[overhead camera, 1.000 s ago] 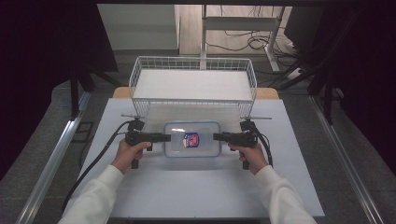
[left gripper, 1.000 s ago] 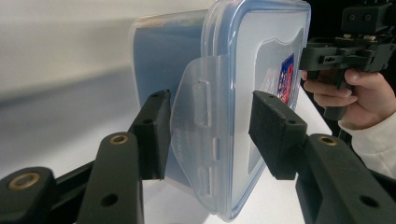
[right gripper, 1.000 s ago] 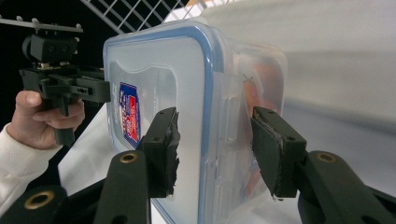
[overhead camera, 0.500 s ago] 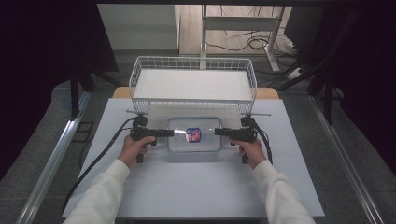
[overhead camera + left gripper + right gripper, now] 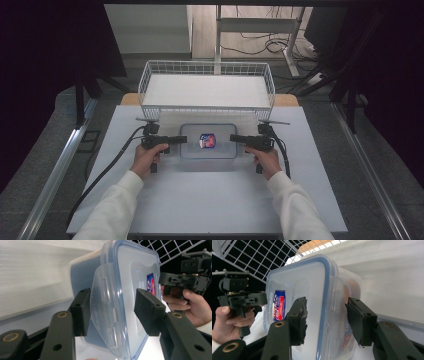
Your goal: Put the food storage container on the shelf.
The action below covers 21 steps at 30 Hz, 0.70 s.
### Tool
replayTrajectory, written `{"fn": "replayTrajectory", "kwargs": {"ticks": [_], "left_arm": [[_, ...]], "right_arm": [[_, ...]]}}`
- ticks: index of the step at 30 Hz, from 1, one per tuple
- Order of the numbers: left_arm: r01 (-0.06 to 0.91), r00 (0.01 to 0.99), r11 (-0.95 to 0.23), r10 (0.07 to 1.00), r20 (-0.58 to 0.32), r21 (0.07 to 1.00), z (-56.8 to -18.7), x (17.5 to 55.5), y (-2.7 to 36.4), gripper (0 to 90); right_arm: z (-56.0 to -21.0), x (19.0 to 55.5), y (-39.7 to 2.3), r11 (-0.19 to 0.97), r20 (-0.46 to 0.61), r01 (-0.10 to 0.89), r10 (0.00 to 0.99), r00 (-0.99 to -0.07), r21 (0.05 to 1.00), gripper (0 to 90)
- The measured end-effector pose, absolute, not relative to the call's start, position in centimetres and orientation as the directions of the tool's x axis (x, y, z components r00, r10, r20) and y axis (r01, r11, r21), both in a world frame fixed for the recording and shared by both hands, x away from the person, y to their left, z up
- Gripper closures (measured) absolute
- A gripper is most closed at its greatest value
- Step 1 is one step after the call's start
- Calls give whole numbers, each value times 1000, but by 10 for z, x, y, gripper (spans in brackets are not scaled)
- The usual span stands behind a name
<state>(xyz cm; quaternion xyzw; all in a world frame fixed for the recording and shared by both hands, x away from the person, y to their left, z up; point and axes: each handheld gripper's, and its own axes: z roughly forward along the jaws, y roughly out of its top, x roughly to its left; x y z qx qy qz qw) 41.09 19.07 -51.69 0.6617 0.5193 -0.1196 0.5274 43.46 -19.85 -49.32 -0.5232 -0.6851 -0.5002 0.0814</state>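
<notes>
Two grippers flanked the clear lidded container (image 5: 208, 141), which sat on the desk (image 5: 210, 200) toward its far edge, just in front of the white wire basket (image 5: 207, 89). My left gripper (image 5: 181, 139) had its jaws spread around the container's left side latch flap (image 5: 105, 315), the pads standing apart on either side of it without pinching. My right gripper (image 5: 235, 138) likewise stood open, its jaws straddling the container's right edge. I saw a blue and red label (image 5: 278, 305) through the lid (image 5: 297, 290).
</notes>
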Motion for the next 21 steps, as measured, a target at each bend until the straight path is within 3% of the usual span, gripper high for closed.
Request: {"fn": "replayTrajectory", "kwargs": {"ticks": [17, 21], "left_arm": [[795, 423, 125, 586, -691, 593, -519, 412, 190, 462], [771, 443, 88, 638, -630, 631, -510, 404, 193, 324]], "right_arm": [[-494, 433, -193, -94, 609, 779, 684, -402, 620, 492], [-487, 425, -192, -70, 539, 742, 732, -416, 667, 444]]}}
